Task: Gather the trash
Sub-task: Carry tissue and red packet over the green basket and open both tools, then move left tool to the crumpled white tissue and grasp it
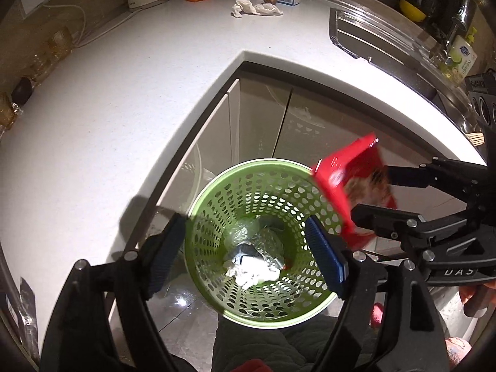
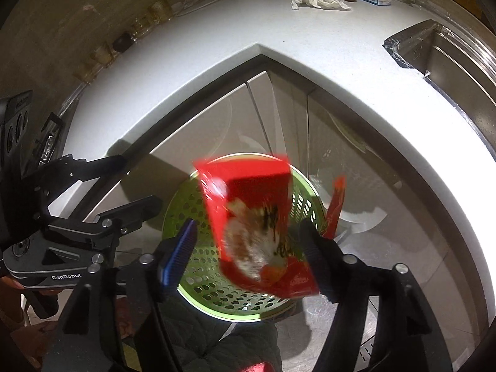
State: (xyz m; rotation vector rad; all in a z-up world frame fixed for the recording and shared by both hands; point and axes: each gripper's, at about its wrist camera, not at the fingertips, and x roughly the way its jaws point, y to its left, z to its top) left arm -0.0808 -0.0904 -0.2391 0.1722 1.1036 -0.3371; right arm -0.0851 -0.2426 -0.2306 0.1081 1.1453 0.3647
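Fingers (image 2: 183,248) apart (red packet (image 2: 257,226) loose)

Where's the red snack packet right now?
In both wrist views the red snack packet is blurred between the right gripper's open jaws, above the green basket's rim, below the countertop's inner corner.

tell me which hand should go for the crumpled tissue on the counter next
Left, probably. Its tongs are open and empty over the green bin, while the right tongs are open with the red packet between them. The tissue looks similarly far from both.
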